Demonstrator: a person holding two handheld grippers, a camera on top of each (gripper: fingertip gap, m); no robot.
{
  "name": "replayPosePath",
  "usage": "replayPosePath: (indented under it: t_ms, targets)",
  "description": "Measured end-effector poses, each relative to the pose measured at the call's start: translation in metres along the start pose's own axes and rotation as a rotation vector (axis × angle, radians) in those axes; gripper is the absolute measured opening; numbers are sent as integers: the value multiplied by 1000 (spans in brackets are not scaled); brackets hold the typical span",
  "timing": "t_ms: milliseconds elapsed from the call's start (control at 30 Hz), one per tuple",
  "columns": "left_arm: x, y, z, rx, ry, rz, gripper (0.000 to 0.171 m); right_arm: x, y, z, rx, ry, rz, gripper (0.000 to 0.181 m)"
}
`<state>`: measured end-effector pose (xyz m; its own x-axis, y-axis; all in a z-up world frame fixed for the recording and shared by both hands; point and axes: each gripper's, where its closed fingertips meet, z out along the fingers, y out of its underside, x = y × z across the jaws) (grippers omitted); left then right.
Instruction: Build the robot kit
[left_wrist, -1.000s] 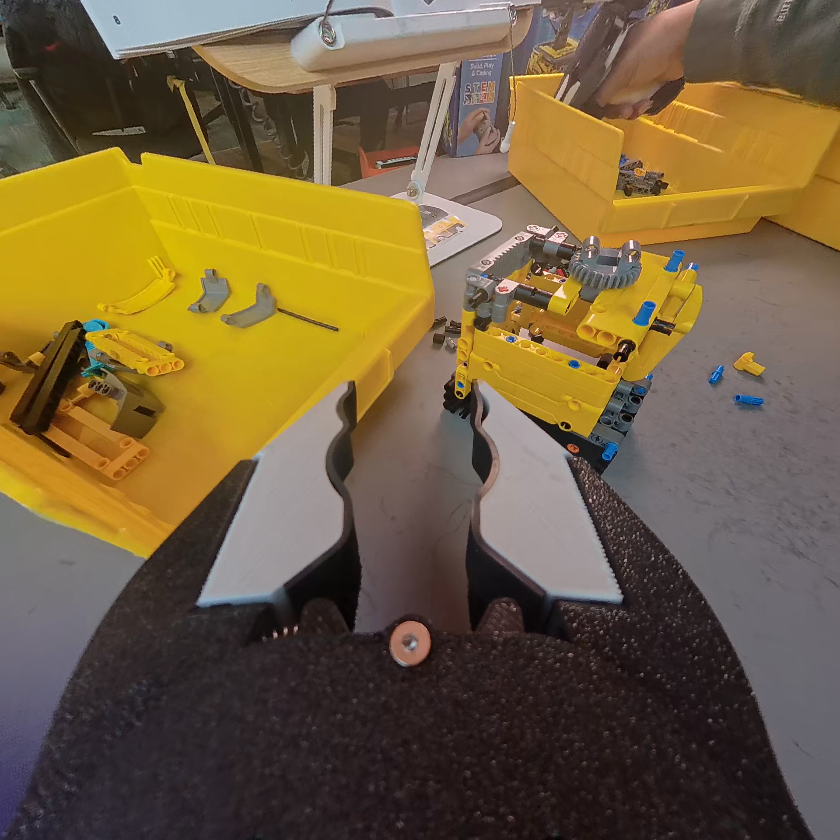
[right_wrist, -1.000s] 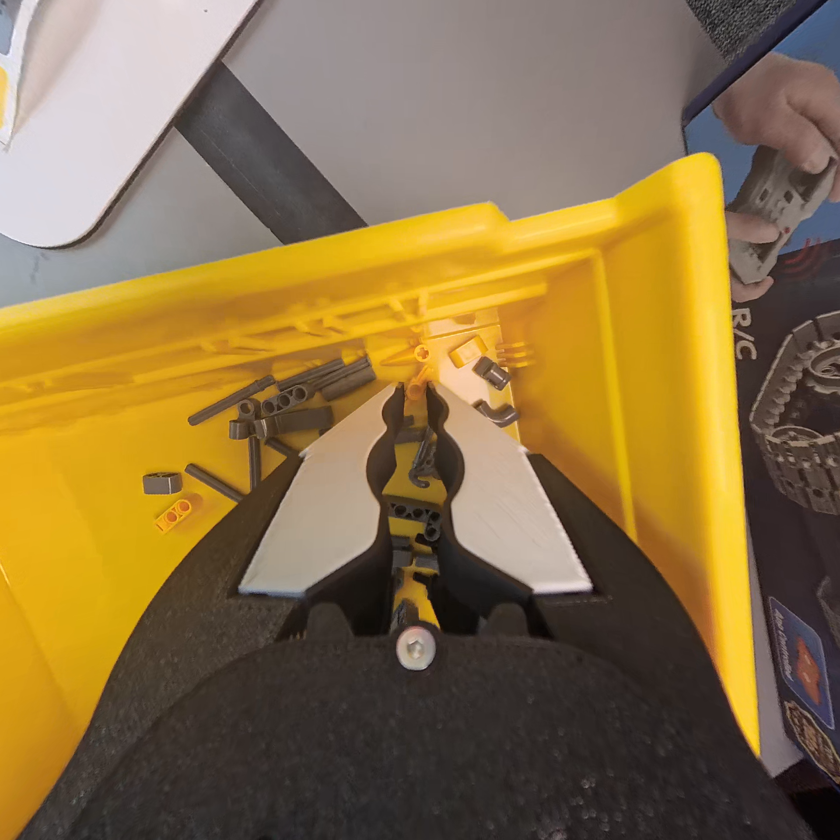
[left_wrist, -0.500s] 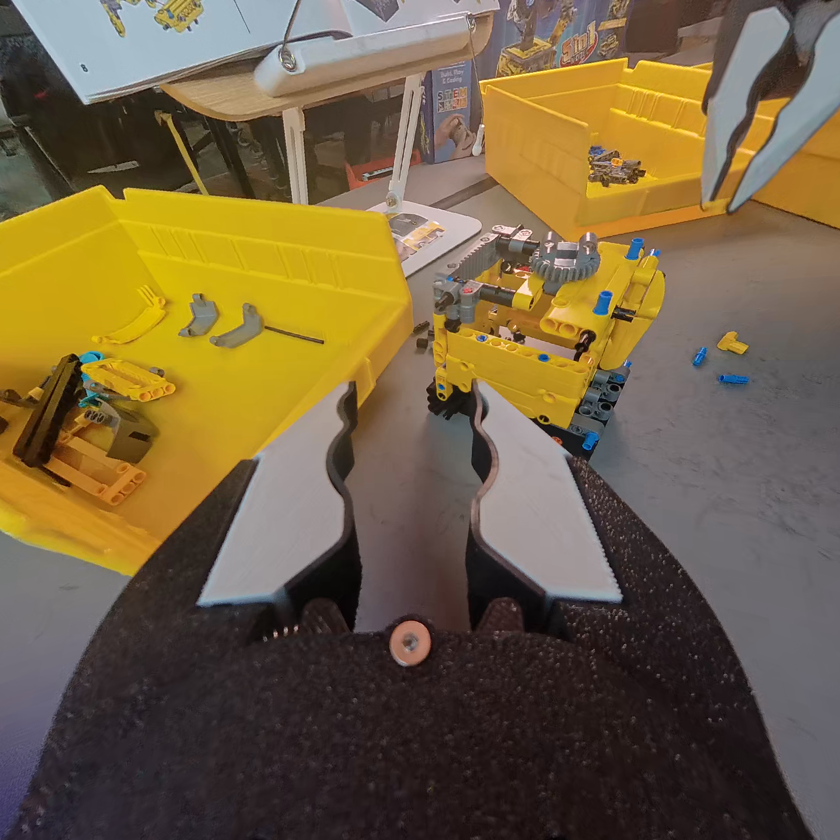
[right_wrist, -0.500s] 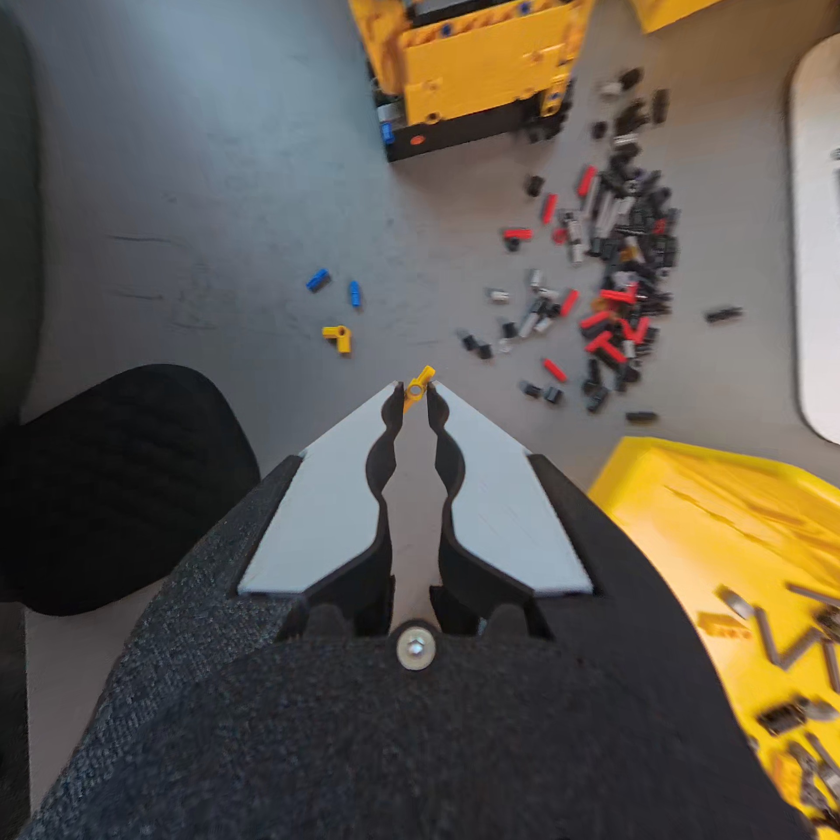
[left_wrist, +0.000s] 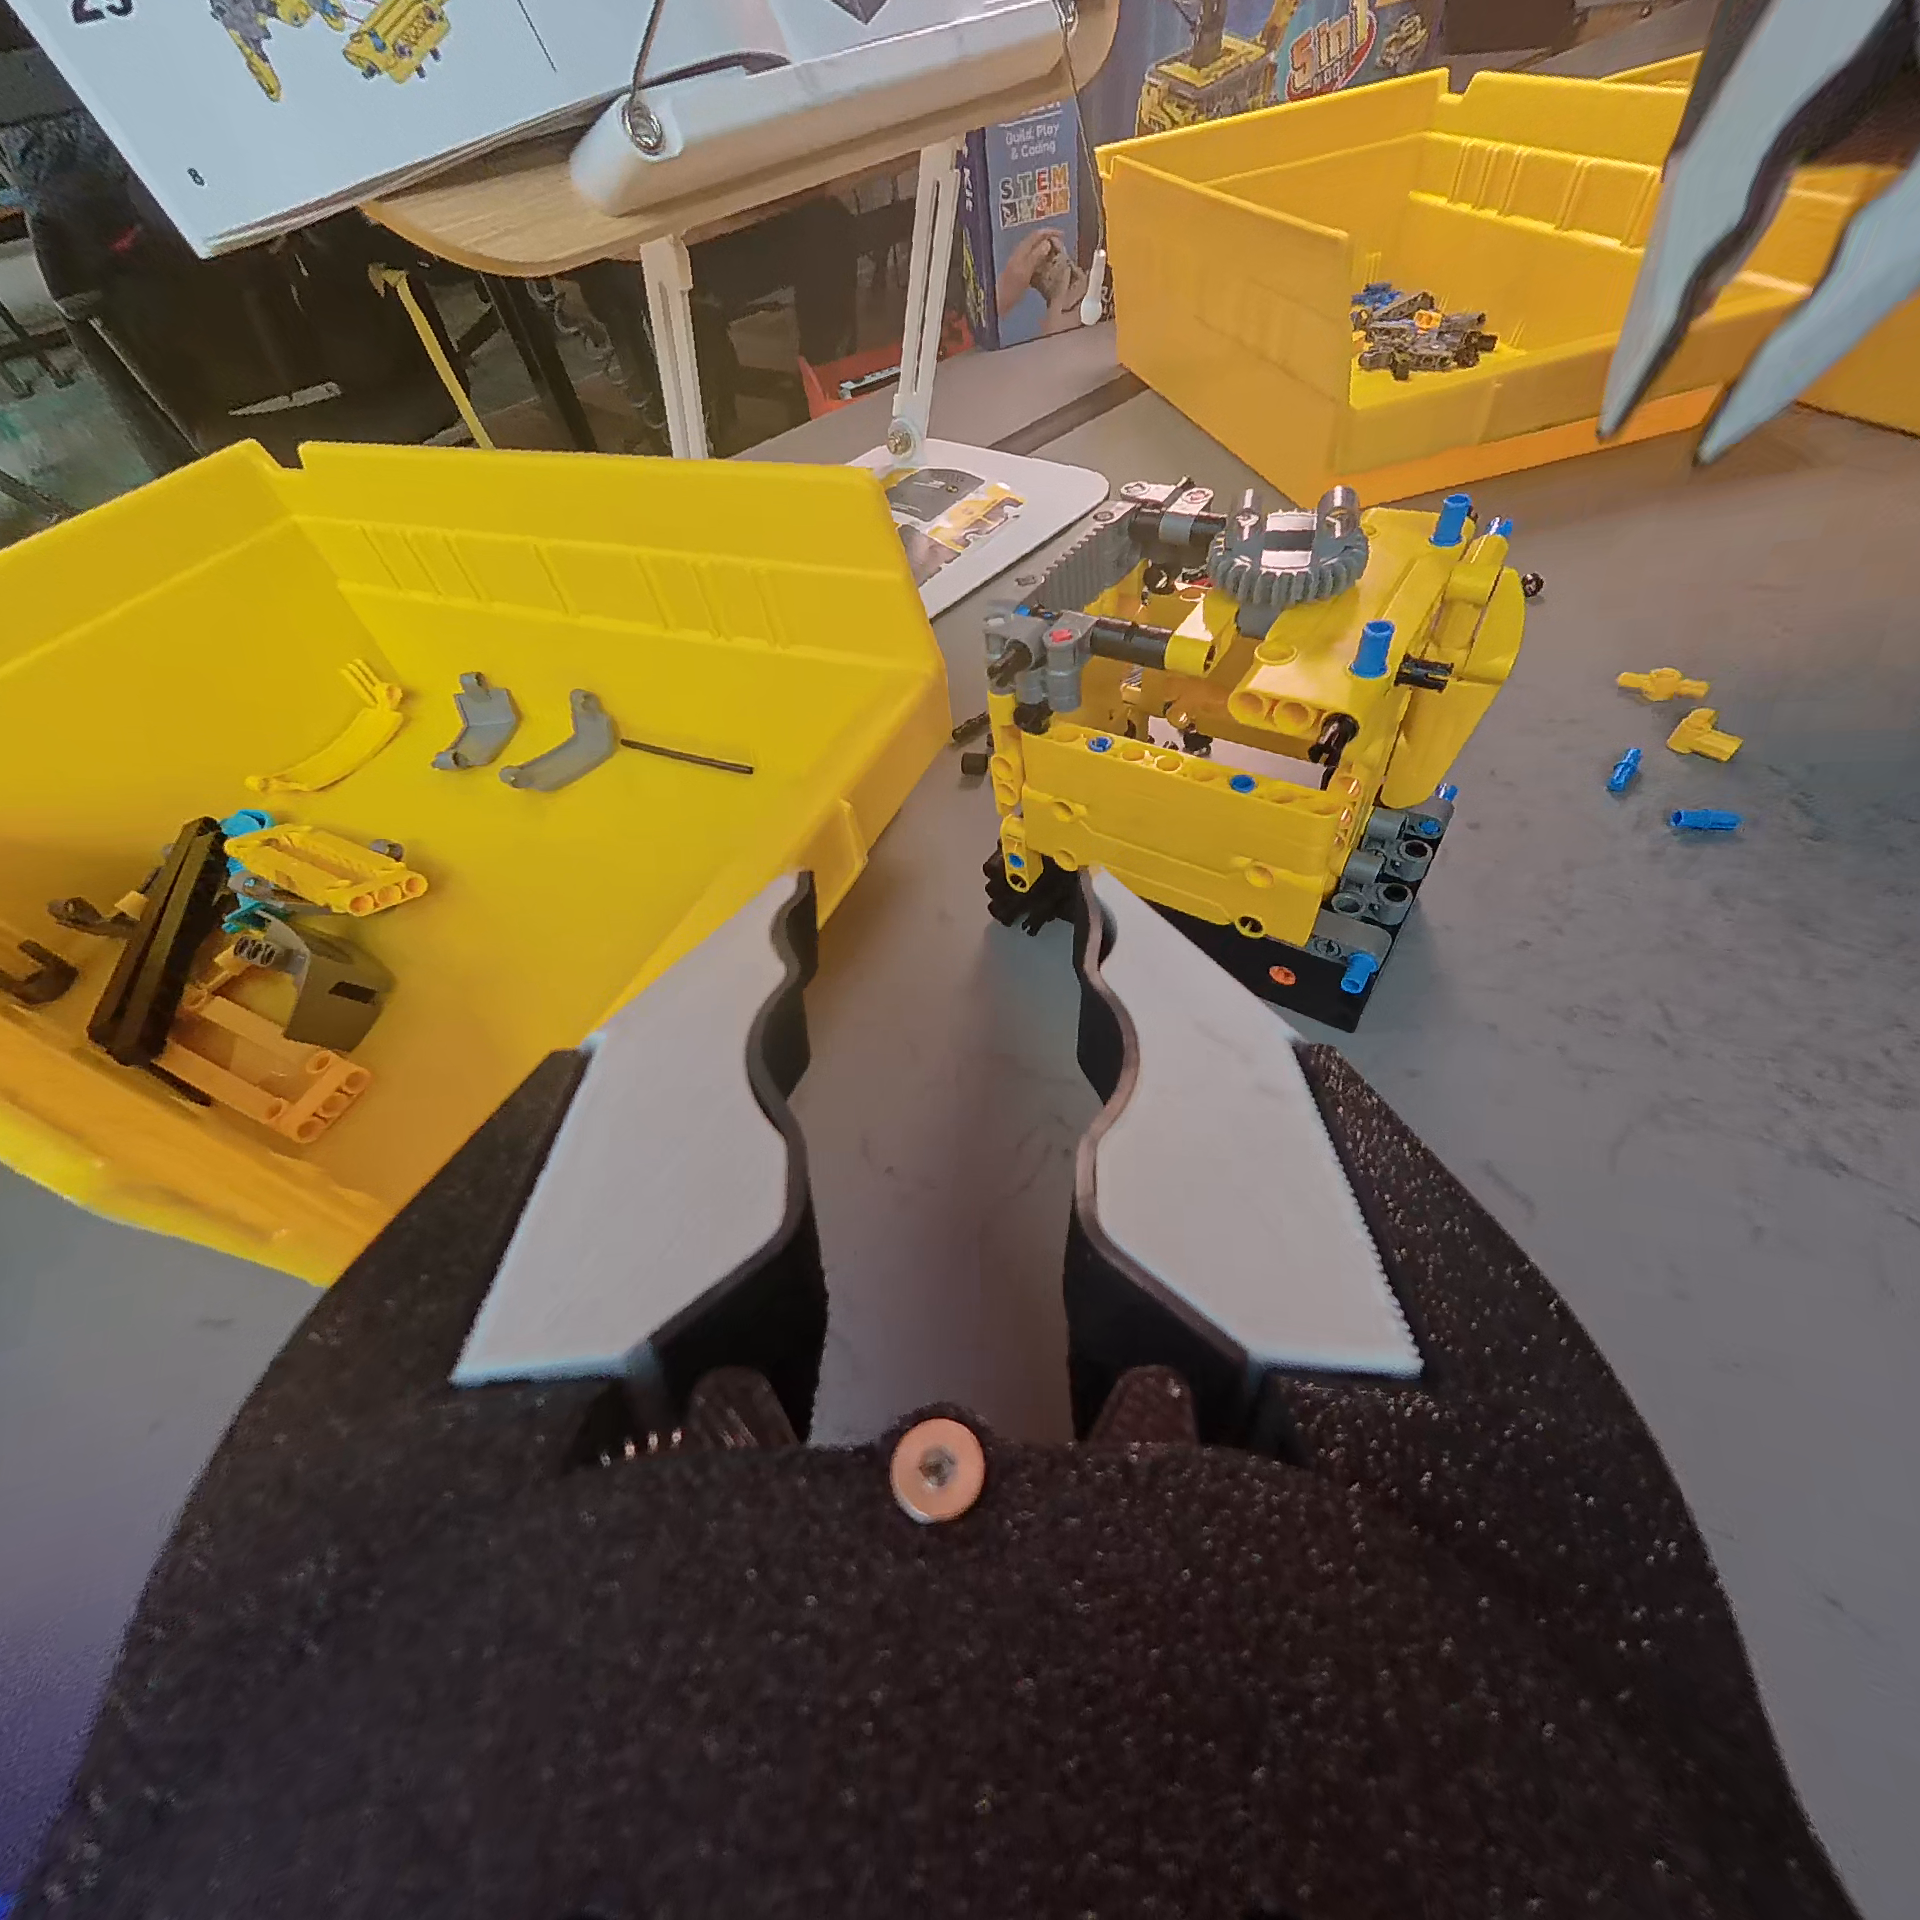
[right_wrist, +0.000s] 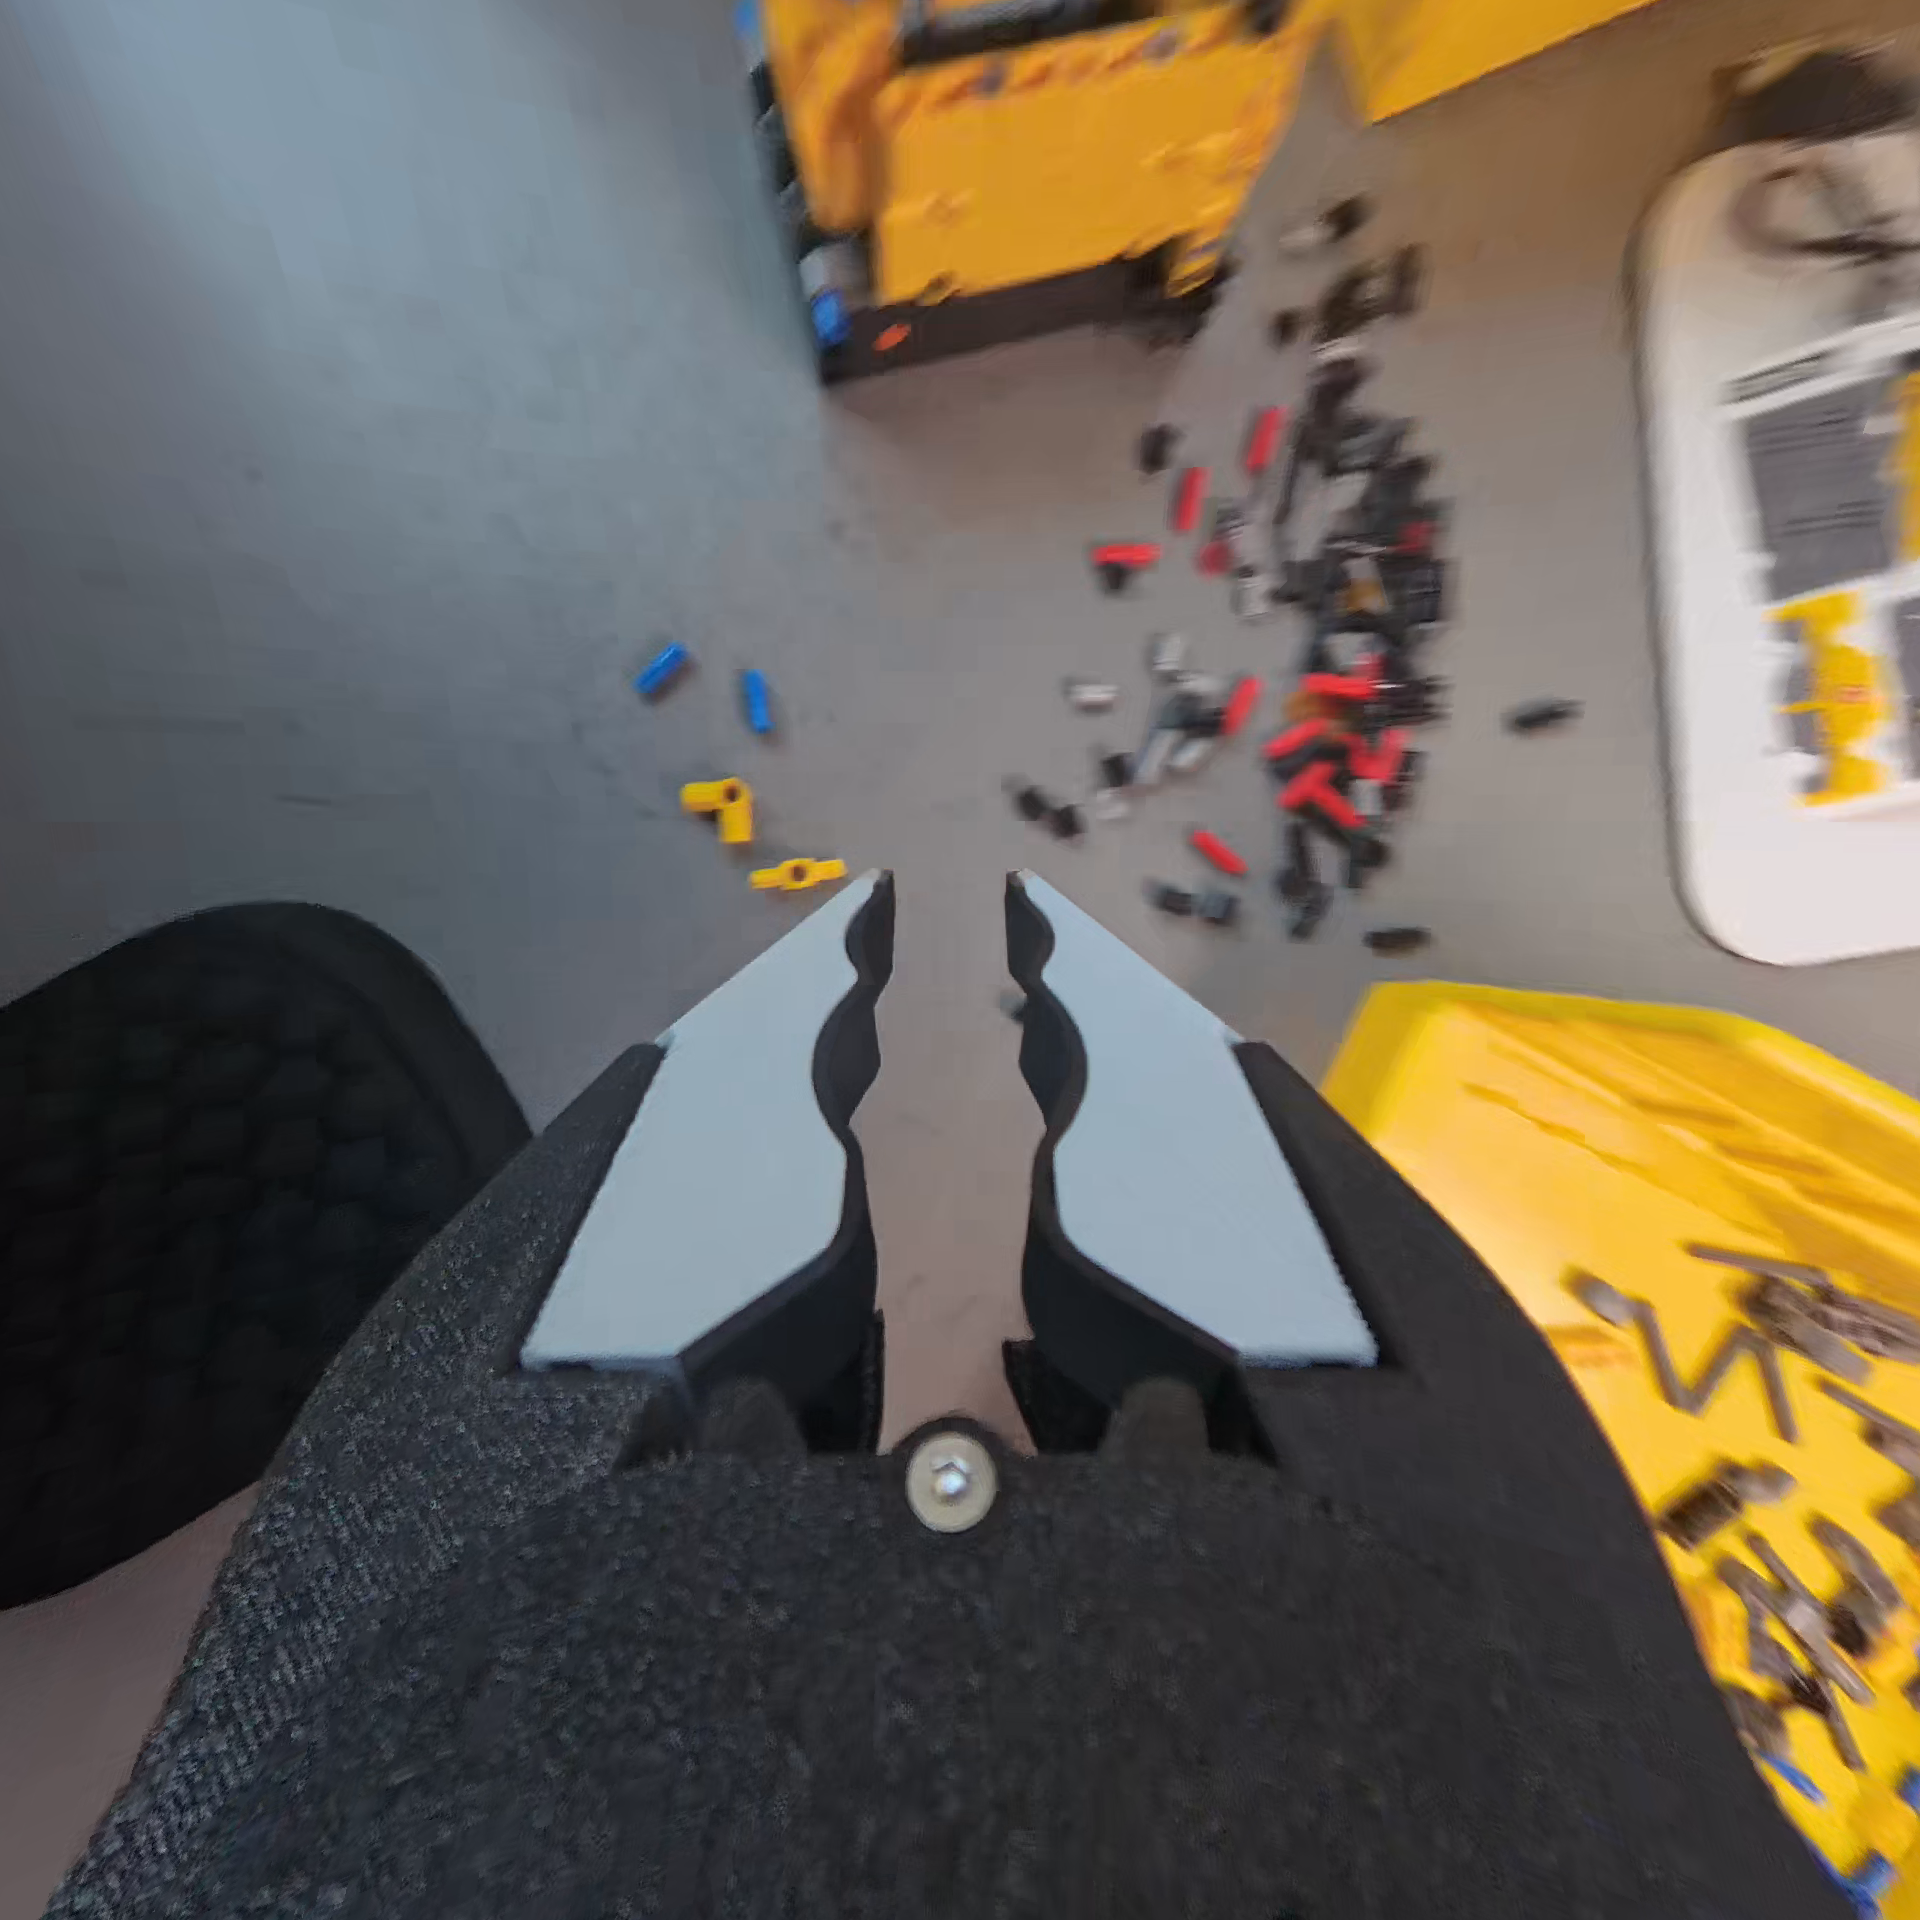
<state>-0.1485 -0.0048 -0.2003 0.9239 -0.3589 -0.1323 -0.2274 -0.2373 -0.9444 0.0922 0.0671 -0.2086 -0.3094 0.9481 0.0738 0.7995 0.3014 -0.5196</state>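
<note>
My left gripper (left_wrist: 943, 894) is open and empty, low over the grey table, with its right fingertip just in front of a yellow and black brick-built model (left_wrist: 1247, 748). My right gripper (right_wrist: 948, 881) is open and empty above the table. It also shows at the top right of the left wrist view (left_wrist: 1662, 436). A small yellow connector piece (right_wrist: 796, 873) lies on the table just left of its left fingertip, beside a yellow elbow piece (right_wrist: 719, 804) and two blue pins (right_wrist: 662, 670). The same yellow pieces show in the left wrist view (left_wrist: 1660, 683). The model shows blurred at the top of the right wrist view (right_wrist: 1039, 177).
A yellow bin (left_wrist: 623, 582) with loose parts stands left of the model. Another yellow bin (left_wrist: 1299, 312) stands at the back right, and also in the right wrist view (right_wrist: 1558, 1143). A pile of black and red pins (right_wrist: 1320, 665) lies by a white stand base (right_wrist: 1787, 665). Some 25 centimeters of space lies between my two pairs of fingers. The left gripper is farther from the small yellow connector piece (right_wrist: 796, 873), some 25 centimeters, than the right, some 7 centimeters. Look for it in the left wrist view (left_wrist: 1665, 687) too.
My right gripper left the yellow bin holding a small yellow piece, moved over the table, then opened. The piece now lies by the other loose pieces. My left gripper stayed open and pulled back slightly.
</note>
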Motion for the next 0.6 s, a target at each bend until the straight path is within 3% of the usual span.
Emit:
replayPosePath:
  t_ms: [100, 200, 267, 333, 467, 600]
  targets:
    - [0, 1, 2, -6, 2, -5, 49, 99, 2, -61, 107, 229, 172, 19]
    - [-1, 1, 2, -6, 3, -12, 49, 208, 55, -93, 61, 432, 373, 17]
    - [-2, 1, 2, -4, -2, -18, 49, 258, 94, -89, 9, 463, 540, 16]
    - [-5, 1, 1, -2, -11, -29, 49, 284, 120, -69, -10, 416, 689, 16]
    - [-8, 1, -1, 3, -16, -50, 49, 306, 157, -31, -99, 394, 946, 16]
    - [-8, 0, -2, 9, -1, -65, 49, 312, 169, -11, -106, 390, 1027, 18]
